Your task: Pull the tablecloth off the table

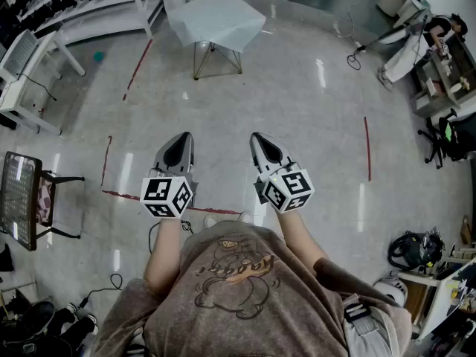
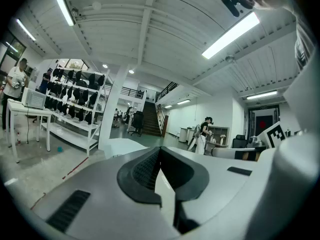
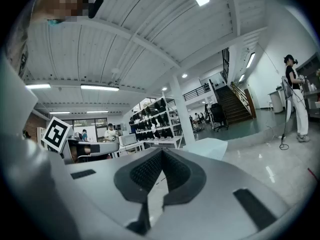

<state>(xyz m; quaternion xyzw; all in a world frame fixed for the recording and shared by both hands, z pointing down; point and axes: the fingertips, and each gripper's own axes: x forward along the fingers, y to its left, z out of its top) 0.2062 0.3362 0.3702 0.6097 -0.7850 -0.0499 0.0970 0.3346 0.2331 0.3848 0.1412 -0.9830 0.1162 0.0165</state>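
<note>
Cloth (image 1: pixel 217 17) draped over bench (image 1: pixel 196 62), far side of the floor. L gripper (image 1: pixel 181 146) and R gripper (image 1: pixel 262 146) are well short of bench, held level. Fingers (image 2: pixel 142 170) pressed together on both, nothing between. Likely approach phase. Person should walk up to bench, spread fingers, pinch the near hem at 2 pts, pull low and even so bench won't tip.
</note>
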